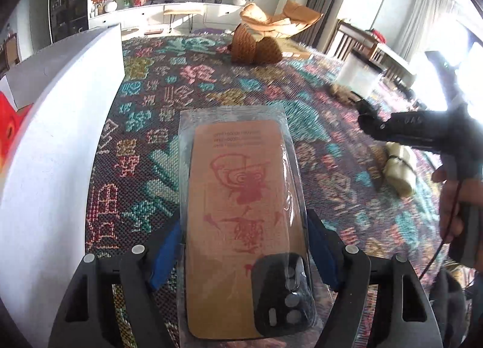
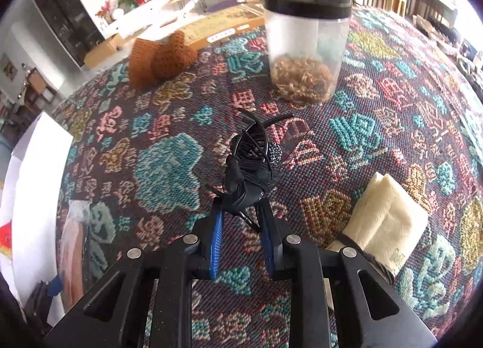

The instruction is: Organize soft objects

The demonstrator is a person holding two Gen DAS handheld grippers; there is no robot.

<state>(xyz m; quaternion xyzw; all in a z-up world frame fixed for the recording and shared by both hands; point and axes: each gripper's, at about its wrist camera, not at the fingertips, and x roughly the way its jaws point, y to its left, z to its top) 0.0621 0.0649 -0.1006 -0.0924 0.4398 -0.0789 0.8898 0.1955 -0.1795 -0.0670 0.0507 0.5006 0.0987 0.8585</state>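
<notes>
A phone case [image 1: 241, 197], tan with red print and sealed in a clear bag, lies between the blue pads of my left gripper [image 1: 244, 242]. Both pads press on its long edges, and it hangs just above the patterned cloth. My right gripper [image 2: 241, 221] is shut on a black hair accessory [image 2: 250, 173], a tangled bundle with a glittery piece, lifted off the cloth. In the left wrist view the right gripper [image 1: 392, 127] reaches in from the right, held by a hand [image 1: 452, 206]. A cream folded cloth [image 2: 386, 221] tied with a dark band lies to its right.
A white box [image 1: 45, 136] with something red inside stands at the left. Brown knitted pieces [image 2: 160, 58] lie at the far side. A clear jar [image 2: 305, 46] with a black lid holds curly tan fluff. The woven tablecloth [image 2: 169, 167] covers the table.
</notes>
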